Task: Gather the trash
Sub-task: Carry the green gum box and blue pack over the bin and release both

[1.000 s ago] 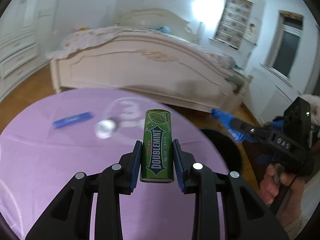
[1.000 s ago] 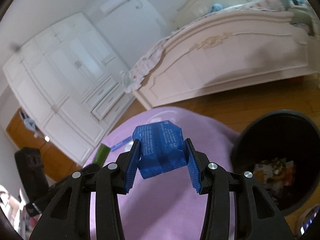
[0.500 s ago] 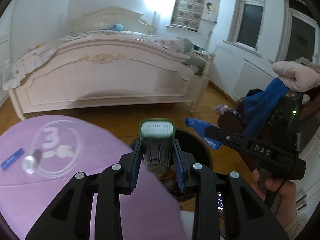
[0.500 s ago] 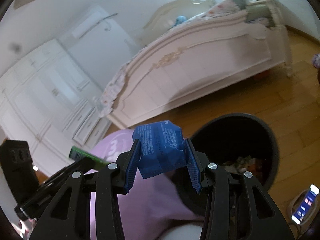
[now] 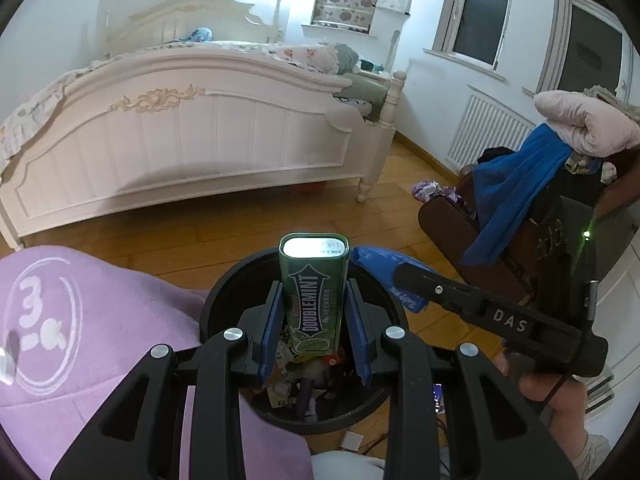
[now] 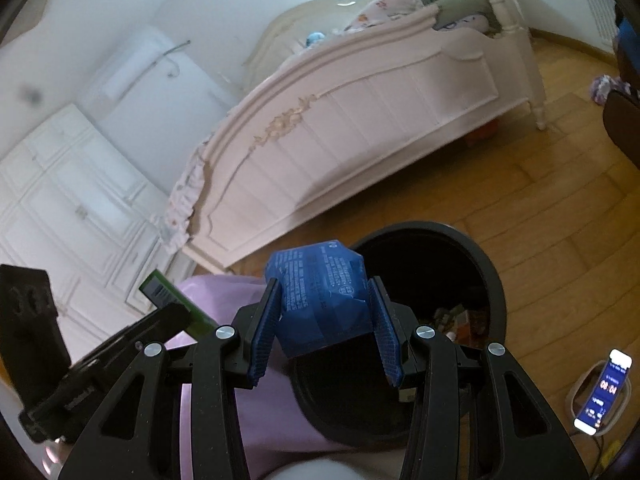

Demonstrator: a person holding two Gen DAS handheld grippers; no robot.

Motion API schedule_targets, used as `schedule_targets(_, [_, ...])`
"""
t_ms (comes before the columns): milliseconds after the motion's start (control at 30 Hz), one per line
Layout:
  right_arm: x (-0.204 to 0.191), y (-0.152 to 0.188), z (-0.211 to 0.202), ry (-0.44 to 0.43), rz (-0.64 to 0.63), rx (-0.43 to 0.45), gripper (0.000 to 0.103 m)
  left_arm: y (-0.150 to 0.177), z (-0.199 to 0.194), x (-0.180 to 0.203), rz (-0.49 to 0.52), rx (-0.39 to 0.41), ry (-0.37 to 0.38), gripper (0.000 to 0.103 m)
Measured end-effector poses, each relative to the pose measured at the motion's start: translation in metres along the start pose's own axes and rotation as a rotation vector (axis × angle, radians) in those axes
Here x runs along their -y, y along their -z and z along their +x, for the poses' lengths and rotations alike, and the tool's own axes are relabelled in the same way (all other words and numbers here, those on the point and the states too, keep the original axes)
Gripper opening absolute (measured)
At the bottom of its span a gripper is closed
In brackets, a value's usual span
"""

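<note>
Both grippers are built of matte black plastic arms with triangular cut-outs and silver screw heads. The left gripper (image 5: pixel 314 322) and right gripper (image 6: pixel 324 320) are fitted with ribbed blue pads. White "DAS" lettering is printed on the right body.

"DOUBLEMINT" is printed on the green tin (image 5: pixel 313 304); "DAS" is marked on the right gripper (image 5: pixel 394 276); "3" is shown on the purple worktop (image 5: pixel 80 320).

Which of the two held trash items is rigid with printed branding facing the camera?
The green Doublemint tin in the left claw; the other is a crumpled blue wrapper.
</note>
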State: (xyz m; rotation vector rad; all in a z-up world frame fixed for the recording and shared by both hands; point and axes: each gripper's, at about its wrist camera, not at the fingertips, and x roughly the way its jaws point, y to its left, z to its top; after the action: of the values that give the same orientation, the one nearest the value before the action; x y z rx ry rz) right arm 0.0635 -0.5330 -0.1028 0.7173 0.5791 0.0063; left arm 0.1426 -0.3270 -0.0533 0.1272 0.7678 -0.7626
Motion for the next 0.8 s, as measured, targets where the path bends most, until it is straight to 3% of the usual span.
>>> schedule_targets(200, [0.014,-0.003,0.011,0.031,0.033,0.001,0.046,-0.003,0.012,0.009,0.033,-0.021,0.014,0.031])
schedule_targets(267, [0.019,-0.002,0.012,0.045,0.054,-0.002,0.069,-0.004,0.015,0.014,0.055,-0.032,0.004,0.033])
schedule_targets(333, [0.022,0.0,0.008,0.037,0.081,0.012,0.074,-0.006,0.013,0.017,0.072,-0.024,-0.016,0.036])
schedule_targets(433, [0.02,0.002,0.005,0.044,0.068,0.006,0.074,-0.008,0.005,0.018,0.077,-0.004,-0.042,0.067])
schedule_targets(467, [0.019,0.002,0.005,0.041,0.067,0.004,0.074,-0.008,0.0,0.018,0.081,0.016,-0.054,0.07])
schedule_targets(800, [-0.032,0.01,0.008,0.013,-0.029,-0.028,0.074,-0.003,-0.046,-0.007,0.066,0.082,-0.105,0.07])
